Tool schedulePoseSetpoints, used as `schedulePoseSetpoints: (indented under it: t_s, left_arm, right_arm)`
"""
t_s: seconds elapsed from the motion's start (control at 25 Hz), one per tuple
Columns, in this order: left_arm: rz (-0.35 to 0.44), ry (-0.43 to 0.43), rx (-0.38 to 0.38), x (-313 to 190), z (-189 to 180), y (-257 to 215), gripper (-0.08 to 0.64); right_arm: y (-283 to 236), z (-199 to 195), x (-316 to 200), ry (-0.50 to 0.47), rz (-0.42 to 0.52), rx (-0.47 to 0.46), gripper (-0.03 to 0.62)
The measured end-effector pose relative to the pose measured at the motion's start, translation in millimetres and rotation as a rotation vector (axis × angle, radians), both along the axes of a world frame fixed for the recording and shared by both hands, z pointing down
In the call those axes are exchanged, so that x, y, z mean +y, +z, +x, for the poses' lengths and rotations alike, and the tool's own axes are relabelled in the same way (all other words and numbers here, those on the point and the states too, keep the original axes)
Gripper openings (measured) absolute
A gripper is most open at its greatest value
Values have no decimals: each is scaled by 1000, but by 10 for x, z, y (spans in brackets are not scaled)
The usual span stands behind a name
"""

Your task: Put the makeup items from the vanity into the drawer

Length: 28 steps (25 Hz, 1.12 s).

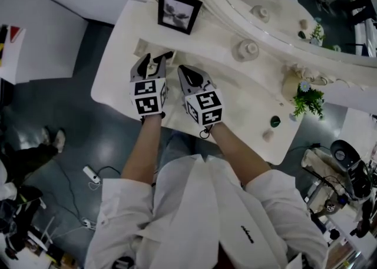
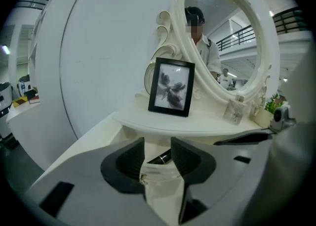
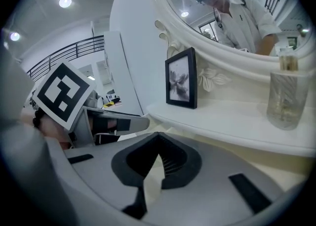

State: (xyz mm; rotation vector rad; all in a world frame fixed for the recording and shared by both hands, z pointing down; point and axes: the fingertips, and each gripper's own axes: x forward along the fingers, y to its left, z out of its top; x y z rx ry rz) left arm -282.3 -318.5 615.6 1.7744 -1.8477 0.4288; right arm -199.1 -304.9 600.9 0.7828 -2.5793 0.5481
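**Operator:** What are my two grippers doing?

**Describer:** Your left gripper has its jaws partly apart and grips nothing. One black tube lies just past the tips, in line with the gap between them. It is on the floor of the open drawer, and neither pad touches it. It looks set down there, which is where the task wants it. Your right gripper sits just beside the left one, on its right. Its jaws are closed to a point with nothing between them. It seems to be parked there to keep out of the way.

**Operator:** What else is around, and how many?

**Describer:** Ahead of and above both grippers, on the shelf, stand one black picture frame and one glass bottle. Well off to the outer side of your right gripper, on the tabletop, I count two small items. One is dark and round and one is pale. They are too small to name, but they are probably the makeup left to collect. One potted plant stands near them.
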Motion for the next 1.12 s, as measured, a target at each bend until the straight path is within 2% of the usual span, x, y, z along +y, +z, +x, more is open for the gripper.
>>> schedulePoseSetpoints:
  t_s: [0.2,0.36,0.48,1.12]
  left_arm:
    - [58,-3,-26,87,13,-130,159]
    - [105,3,-59,119,55,-278,70]
    - [131,15,-77,118,98,-393,36]
    - [187,152,-28,267,913,-716,28]
  right_arm:
    - [-54,180,43,34,2,-5,18]
    - [-123,359,52,67,11,-7,17]
    - [-165,474,49,92,16,-5,18]
    - [-543,917,209,153,61,-45,18]
